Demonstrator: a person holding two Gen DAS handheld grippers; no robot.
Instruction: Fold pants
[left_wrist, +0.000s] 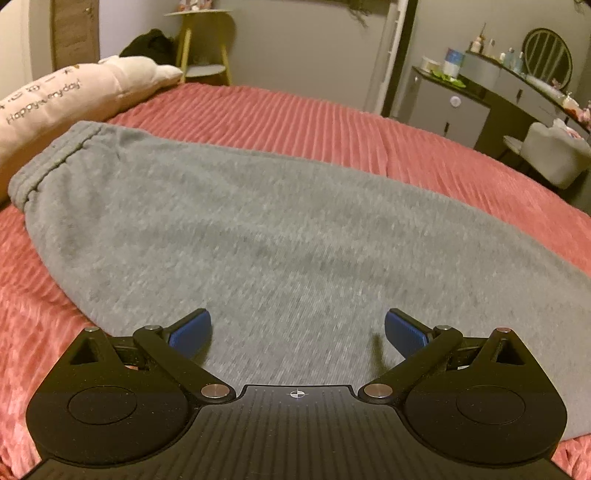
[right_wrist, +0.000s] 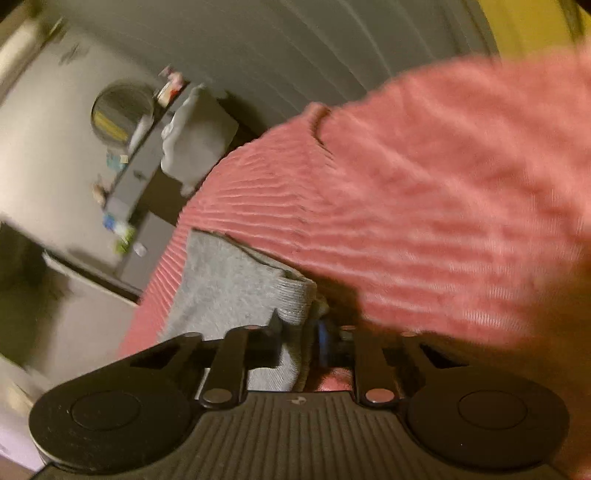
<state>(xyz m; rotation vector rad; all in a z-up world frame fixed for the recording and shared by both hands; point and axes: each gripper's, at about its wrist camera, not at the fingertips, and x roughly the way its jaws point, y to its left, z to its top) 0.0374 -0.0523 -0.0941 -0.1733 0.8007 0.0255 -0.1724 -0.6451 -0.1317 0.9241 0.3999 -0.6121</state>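
Grey sweatpants (left_wrist: 258, 229) lie flat on the pink ribbed bedspread (left_wrist: 332, 122), with the elastic waistband (left_wrist: 48, 166) at the far left. My left gripper (left_wrist: 297, 326) is open and empty, low over the near part of the pants, blue pads (left_wrist: 192, 330) wide apart. In the right wrist view my right gripper (right_wrist: 301, 332) is shut on the ribbed cuff (right_wrist: 295, 299) of a pant leg (right_wrist: 221, 280), lifted off the bedspread (right_wrist: 424, 203). That view is tilted and blurred.
A cream pillow (left_wrist: 62, 99) with lettering lies at the bed's far left. A yellow stool (left_wrist: 203, 44) stands behind it. A grey dresser with a round mirror (left_wrist: 546, 55) and a white chair (left_wrist: 554, 155) stand to the right of the bed.
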